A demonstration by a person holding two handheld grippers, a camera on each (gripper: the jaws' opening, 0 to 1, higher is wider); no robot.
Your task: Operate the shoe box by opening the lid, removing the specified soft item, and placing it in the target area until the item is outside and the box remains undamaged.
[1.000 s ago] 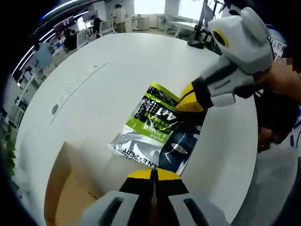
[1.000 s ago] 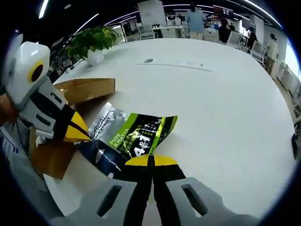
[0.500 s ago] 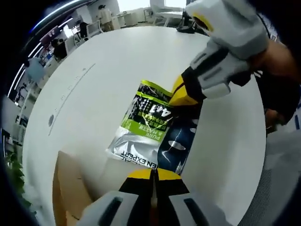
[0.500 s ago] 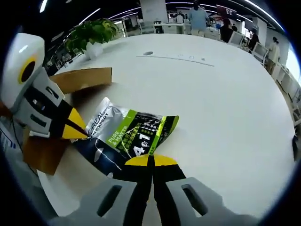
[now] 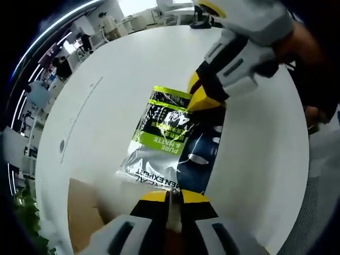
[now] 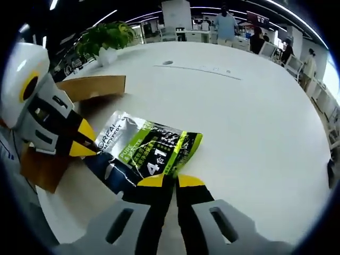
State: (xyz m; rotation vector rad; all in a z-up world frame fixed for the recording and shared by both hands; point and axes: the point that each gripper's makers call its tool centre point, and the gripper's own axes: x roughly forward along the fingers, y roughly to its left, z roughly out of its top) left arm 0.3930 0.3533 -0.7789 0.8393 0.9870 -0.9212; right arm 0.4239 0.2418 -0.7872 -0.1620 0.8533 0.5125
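**Sachet held at both ends above the white worktop**

The soft item was a flat, glossy foil sachet printed in three fields: a lime-green panel with white lettering and large numerals, a silver panel with black brand lettering, and a dark navy strip with pale oval marks along one side. Its surface was creased and shiny, catching the ceiling light. It lay out over the round white worktop, outside the brown cardboard shoe box, which sat near the worktop's edge with its flap raised (seen in the right gripper view as a tan panel standing behind the sachet).

In the left gripper view, the left tongs were closed, their yellow-tipped black jaws meeting at the sachet's silver-and-navy end. The right tongs, white and grey with yellow tips, reached in from the upper right and pinched the green end.

In the right gripper view, the right tongs were closed on the green edge of the sachet, and the left tongs came in from the left, nipping the silver corner. A potted green plant stood at the far side of the worktop, with office desks and people well beyond it.
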